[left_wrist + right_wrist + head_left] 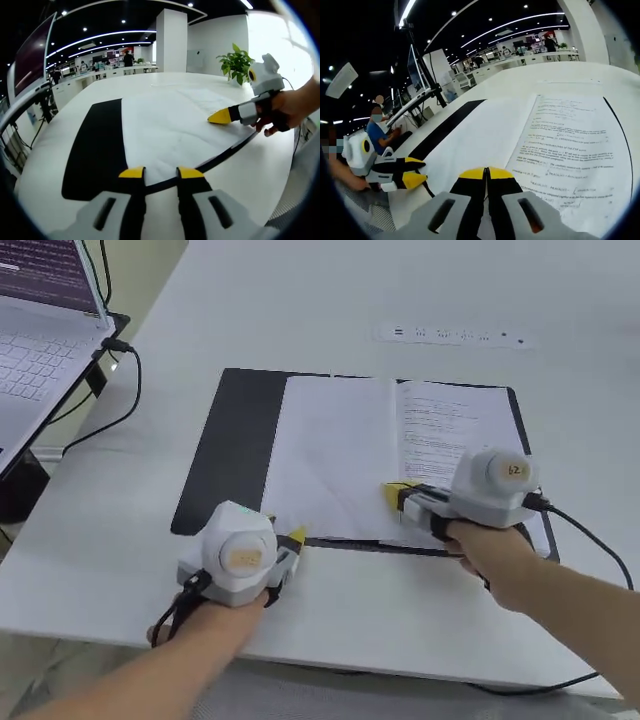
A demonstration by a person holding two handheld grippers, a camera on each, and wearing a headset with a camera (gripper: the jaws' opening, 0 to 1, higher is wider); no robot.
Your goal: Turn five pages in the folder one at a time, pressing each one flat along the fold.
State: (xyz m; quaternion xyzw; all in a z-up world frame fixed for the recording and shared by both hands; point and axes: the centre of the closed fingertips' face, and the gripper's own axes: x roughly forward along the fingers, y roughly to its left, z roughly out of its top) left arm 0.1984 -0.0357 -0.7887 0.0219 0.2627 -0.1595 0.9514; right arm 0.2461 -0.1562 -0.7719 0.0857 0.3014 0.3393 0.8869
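Right now the folder (235,450) lies open and flat on the bench (300,300) straight ahead of you. Its black cover shows on the left, with a blank sheet (330,460) left of the fold (393,440) and a printed page (455,430) right of it.

The fold is what matters: its long axis runs directly away from you, from the folder's near edge to its far one. Your right hand-held gripper (397,498) sits at the near end of that line, its yellow tips lying on the paper just at the fold. Its jaws are clenched together, and I can make out no sheet pinched between them. By my reading, a press along the fold means sliding away from you, and the right hand is the one placed for it. I see nothing between those tips and the fold's far end.

Your left hand-held gripper (293,540) rests at the folder's near edge, below the blank sheet, with its jaws parted and holding nothing. It is well to the left of the fold. The printed page's free edge lies to the right of your right hand, so that hand is probably nearer for the next turn too.

A laptop (40,320) and its cable (138,385) sit off to the far left, and a pale marked strip (455,336) lies beyond the folder. All of them are apart from it.
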